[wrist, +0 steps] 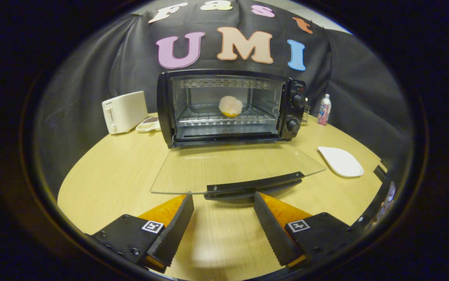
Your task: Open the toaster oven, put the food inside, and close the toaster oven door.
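Observation:
A black toaster oven point(230, 107) stands at the back of the round wooden table. Its glass door point(236, 168) is folded down flat toward me. The door's dark handle point(253, 186) lies just ahead of my fingertips. A round, pale bun-like food point(230, 106) rests on the wire rack point(216, 119) inside the oven. My gripper point(223, 201) is open, with nothing between its fingers, hovering over the table just short of the door handle.
A white pop-up toaster point(125, 112) stands left of the oven, with a small dish of food point(149, 124) beside it. A bottle point(324, 109) stands to the oven's right. A white plate point(340, 161) lies on the table point(107, 183) right of the door.

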`<state>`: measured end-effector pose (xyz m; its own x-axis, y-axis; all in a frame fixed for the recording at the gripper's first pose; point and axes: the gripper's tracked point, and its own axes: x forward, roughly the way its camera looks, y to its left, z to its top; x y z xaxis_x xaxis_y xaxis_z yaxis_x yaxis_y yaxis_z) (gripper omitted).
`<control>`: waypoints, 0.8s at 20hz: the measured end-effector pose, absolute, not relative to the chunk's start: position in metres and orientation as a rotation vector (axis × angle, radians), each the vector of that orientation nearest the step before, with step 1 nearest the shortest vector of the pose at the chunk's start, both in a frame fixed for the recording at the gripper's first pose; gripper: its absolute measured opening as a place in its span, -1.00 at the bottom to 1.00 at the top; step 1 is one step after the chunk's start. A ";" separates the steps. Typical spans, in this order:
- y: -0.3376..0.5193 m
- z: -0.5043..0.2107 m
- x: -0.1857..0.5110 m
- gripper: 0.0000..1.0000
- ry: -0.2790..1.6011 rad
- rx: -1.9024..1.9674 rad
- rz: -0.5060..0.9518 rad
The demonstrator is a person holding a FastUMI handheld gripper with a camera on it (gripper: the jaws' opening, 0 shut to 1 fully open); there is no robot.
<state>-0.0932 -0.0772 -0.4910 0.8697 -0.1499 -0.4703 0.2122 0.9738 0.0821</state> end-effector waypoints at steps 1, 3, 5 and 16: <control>-0.077 -0.488 -0.091 0.99 0.476 0.121 -0.188; -0.082 -0.483 -0.093 0.99 0.478 0.088 -0.195; -0.089 -0.476 -0.091 0.99 0.465 0.062 -0.216; -0.098 -0.436 -0.079 0.99 0.378 0.035 -0.238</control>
<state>-0.0785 -0.0978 -0.4356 0.9018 -0.2236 -0.3699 0.2366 0.9716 -0.0105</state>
